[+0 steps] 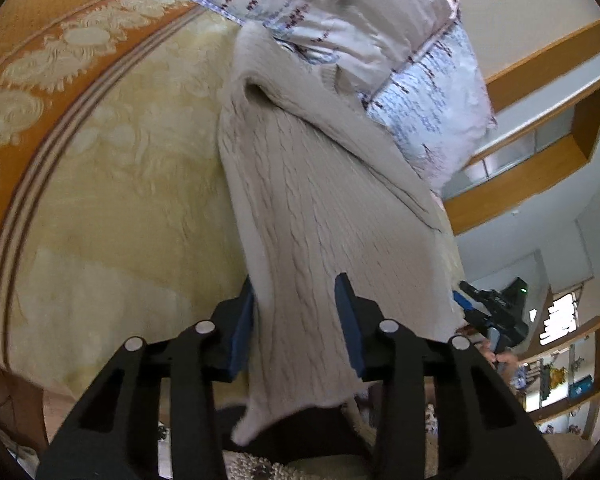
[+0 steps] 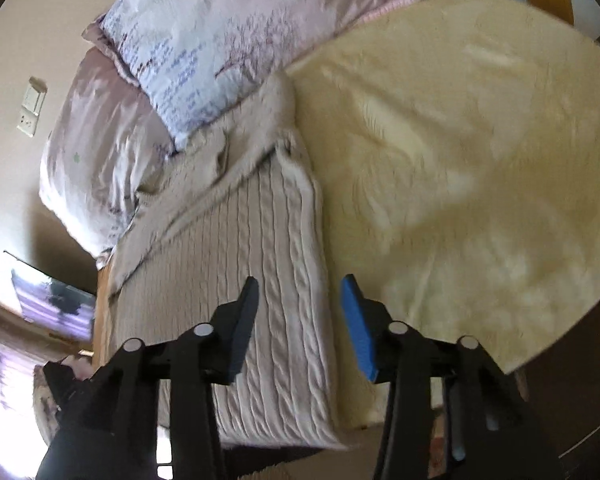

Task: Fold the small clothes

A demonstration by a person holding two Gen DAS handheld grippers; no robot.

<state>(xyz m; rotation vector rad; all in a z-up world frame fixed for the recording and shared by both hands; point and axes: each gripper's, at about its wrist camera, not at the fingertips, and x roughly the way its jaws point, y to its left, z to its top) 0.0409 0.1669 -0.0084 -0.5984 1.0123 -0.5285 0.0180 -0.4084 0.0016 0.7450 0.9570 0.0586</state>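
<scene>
A beige cable-knit sweater [image 1: 300, 208] lies on the bed, its hem hanging over the bed's near edge. My left gripper [image 1: 298, 320] is open, its blue pads either side of the hem, the cloth between them but not pinched. In the right wrist view the sweater [image 2: 260, 280] lies folded lengthwise, a sleeve laid across its top. My right gripper [image 2: 300, 320] is open over the sweater's right edge near the hem, holding nothing. The right gripper also shows in the left wrist view [image 1: 488, 312] at the sweater's far side.
A cream and orange patterned blanket [image 1: 100, 184] covers the bed; it shows pale yellow in the right wrist view [image 2: 460, 184]. Two floral pillows [image 1: 380, 40] lie at the sweater's top end [image 2: 204, 52]. Wooden shelves [image 1: 540, 152] stand at the right.
</scene>
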